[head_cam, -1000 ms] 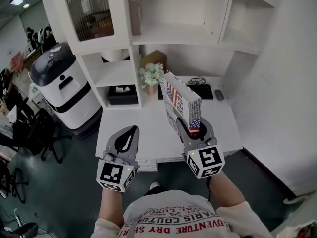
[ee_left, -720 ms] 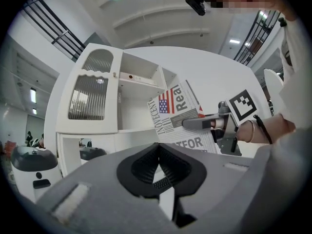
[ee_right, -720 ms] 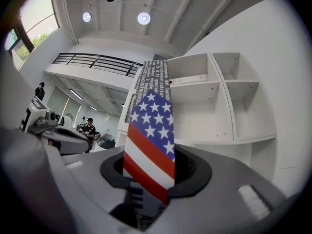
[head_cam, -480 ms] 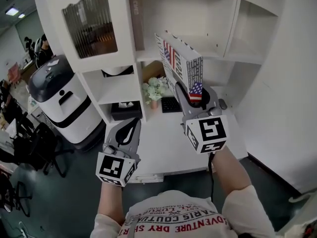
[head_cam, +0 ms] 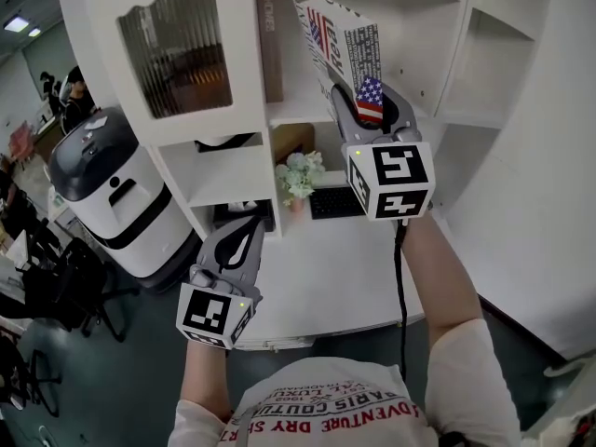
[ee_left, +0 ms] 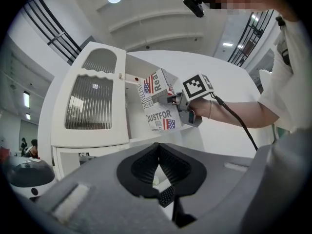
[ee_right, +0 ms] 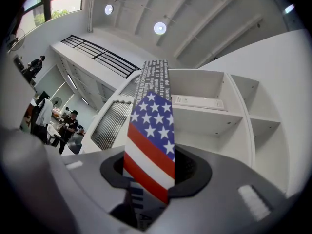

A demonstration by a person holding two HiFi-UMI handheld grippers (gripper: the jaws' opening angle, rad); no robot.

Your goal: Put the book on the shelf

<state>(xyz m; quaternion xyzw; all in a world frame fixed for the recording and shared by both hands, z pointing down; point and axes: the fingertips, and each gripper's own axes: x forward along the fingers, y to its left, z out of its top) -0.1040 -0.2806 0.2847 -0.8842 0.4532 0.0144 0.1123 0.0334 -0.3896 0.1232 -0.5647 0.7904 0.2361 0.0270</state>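
Flag-striped, our book (head_cam: pixel 343 40) has risen from above the counter (head_cam: pixel 345 259) to the upper shelf (head_cam: pixel 298 110) opening, clenched at its lower end in our right hand-held gripper (head_cam: pixel 371 110); sliding it in looks next. Our left hand-held gripper (head_cam: pixel 237 250) hangs closed, empty. Its cover reads "Rea" and "USTFOR".

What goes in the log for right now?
right hand-held gripper: shut on book | book: held at shelf | left hand-held gripper: shut, empty

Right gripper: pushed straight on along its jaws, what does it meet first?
Likely nothing until the shelf's back wall: the right gripper, clamped on the book, points into the open compartment, right of the upright brown book. Depth is unclear.
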